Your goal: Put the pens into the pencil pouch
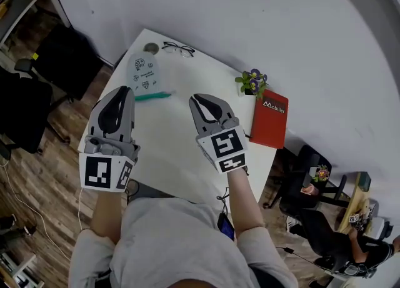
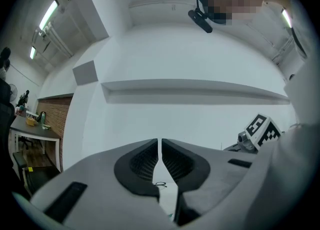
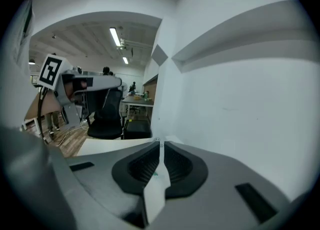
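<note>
A pale pencil pouch (image 1: 144, 73) with small printed doodles lies on the white table (image 1: 175, 149), towards its far left. One teal pen (image 1: 153, 96) rests just in front of the pouch. My left gripper (image 1: 125, 90) hovers above the table's left side, its tips close to the pen's left end, jaws together and empty (image 2: 159, 141). My right gripper (image 1: 195, 98) hangs over the table's middle, to the right of the pen, jaws likewise together with nothing between them (image 3: 160, 144).
Black-rimmed glasses (image 1: 178, 48) and a small round object (image 1: 151, 48) lie at the table's far edge. A small potted plant (image 1: 253, 82) and a red notebook (image 1: 270, 118) sit at the right edge. Office chairs (image 1: 62, 62) stand on the wooden floor to the left.
</note>
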`<state>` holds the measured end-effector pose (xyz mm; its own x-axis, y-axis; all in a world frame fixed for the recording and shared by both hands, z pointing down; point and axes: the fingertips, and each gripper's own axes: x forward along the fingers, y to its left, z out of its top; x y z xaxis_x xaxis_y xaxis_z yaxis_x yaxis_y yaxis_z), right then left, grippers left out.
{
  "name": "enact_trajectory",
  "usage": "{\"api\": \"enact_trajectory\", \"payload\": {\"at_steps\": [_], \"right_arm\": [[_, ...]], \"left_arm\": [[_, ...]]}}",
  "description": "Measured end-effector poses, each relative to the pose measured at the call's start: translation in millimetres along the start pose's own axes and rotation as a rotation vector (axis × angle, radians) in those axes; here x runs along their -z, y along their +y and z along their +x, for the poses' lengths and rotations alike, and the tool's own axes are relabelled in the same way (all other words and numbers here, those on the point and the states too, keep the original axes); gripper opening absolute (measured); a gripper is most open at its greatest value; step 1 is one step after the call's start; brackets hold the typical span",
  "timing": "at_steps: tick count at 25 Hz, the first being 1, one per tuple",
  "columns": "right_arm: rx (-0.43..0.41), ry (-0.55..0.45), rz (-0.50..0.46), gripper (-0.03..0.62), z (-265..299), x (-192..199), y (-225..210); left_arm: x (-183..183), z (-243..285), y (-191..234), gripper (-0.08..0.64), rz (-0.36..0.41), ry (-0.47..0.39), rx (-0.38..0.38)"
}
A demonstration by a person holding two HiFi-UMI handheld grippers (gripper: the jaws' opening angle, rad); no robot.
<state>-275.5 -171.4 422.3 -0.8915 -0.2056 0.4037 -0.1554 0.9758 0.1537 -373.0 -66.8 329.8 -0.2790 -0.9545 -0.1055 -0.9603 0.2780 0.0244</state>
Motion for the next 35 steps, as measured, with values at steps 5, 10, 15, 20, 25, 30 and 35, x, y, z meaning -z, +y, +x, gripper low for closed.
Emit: {"api": "enact_trajectory", "payload": {"at_steps": [5,10,15,20,25,30,35], "right_arm": [[-0.086,0.147,-0.080,0.038,59,36,16],[-0.168,0.271,-0.200,0.062,106,70,28],[-0.249,0.384,-0.295,0.133,143,105,38],[-0.291,0.483,-0.387,0.137,170,135,37],[-0.335,0.566,-0.411,0.137,186,157,36],[-0.362,0.603,-0.348,0.107,191,165,41],[-0.327,0.544,-0.312,0.044,183,155,48]], "left_arm": [[19,16,29,0.043,-0.009,0.035,0.026],[37,29,53,0.043,-0.028,0.067,0.042],[52,36,76,0.043,-0.039,0.097,0.043],[67,38,97,0.043,-0.042,0.123,0.034],[75,37,119,0.043,-0.045,0.142,0.010],[81,39,135,0.043,-0.061,0.154,-0.003],[83,43,134,0.043,-0.065,0.154,0.016]]}}
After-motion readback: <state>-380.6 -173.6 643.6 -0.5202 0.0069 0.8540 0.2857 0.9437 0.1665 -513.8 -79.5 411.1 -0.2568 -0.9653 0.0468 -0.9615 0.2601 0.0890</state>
